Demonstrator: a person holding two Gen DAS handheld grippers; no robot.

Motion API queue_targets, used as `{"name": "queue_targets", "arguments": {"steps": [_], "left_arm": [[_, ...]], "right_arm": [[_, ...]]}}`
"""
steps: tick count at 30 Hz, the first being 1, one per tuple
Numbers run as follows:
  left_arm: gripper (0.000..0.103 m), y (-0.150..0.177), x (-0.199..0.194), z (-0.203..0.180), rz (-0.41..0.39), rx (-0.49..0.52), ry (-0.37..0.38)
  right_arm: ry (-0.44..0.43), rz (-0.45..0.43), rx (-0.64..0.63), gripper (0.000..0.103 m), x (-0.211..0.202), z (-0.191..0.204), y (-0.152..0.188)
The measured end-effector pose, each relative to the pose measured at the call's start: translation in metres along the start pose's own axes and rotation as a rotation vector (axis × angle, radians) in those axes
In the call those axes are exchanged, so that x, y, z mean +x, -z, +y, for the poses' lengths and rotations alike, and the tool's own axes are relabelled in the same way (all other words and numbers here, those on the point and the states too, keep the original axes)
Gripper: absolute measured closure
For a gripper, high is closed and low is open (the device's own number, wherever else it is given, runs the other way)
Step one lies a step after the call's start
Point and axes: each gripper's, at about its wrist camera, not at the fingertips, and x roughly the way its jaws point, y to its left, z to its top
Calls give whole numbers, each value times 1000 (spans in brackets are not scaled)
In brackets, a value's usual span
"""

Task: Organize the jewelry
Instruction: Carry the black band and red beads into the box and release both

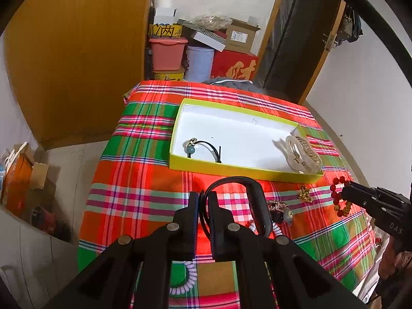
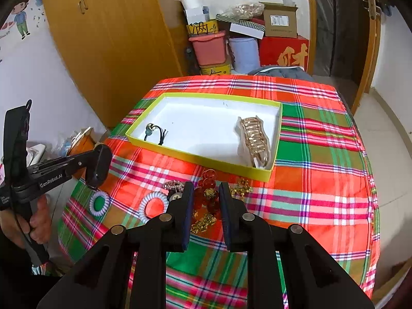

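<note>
Plaid cloth [image 2: 322, 154] covers the table, with a storage corner of boxes and tubs behind it.

Yellow-rimmed box [image 2: 276, 139] sits mid-table. Inside we already have two items: a gold hair claw [image 2: 256, 139] at the right end and a black cord with a blue bead [image 2: 154, 131] at the left end. Rest of the box floor is bare.

Left gripper [image 1: 203, 206] is pressed tight on a black band [image 1: 257, 200]; the band's loop hangs off the right of the fingers, lifted clear of the cloth, short of the box.

Right gripper [image 2: 204, 200] pinches a red bead bracelet [image 2: 208, 180] with gold charms. In the left view it dangles off the fingertips, just in front of the box's near right corner.

Still loose on the cloth, near the box's front edge:
- two coil hair ties [image 2: 99, 203], one white, one lilac
- gold bell charm [image 2: 240, 189]
- small rhinestone piece [image 2: 172, 185] with a dark clip beside it

Our read: two in, two in hand, roughly four or five left. We'd call it under halfway. Next, as we judge it, both held items go over the rim and get released.
</note>
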Motion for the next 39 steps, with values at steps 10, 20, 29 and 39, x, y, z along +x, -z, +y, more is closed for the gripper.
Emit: {"name": "queue_targets", "arguments": {"steps": [10, 20, 29, 39], "left_arm": [[96, -34, 15, -5, -25, 43, 2], [96, -73, 47, -7, -38, 76, 2], [96, -97, 97, -1, -8, 103, -36], [96, -102, 138, 12, 35, 106, -55]], "right_arm": [[0, -22, -17, 83, 21, 0, -34], [19, -25, -19, 83, 55, -8, -67], [36, -1, 0, 83, 95, -23, -89], [66, 59, -5, 83, 138, -29, -99]]}}
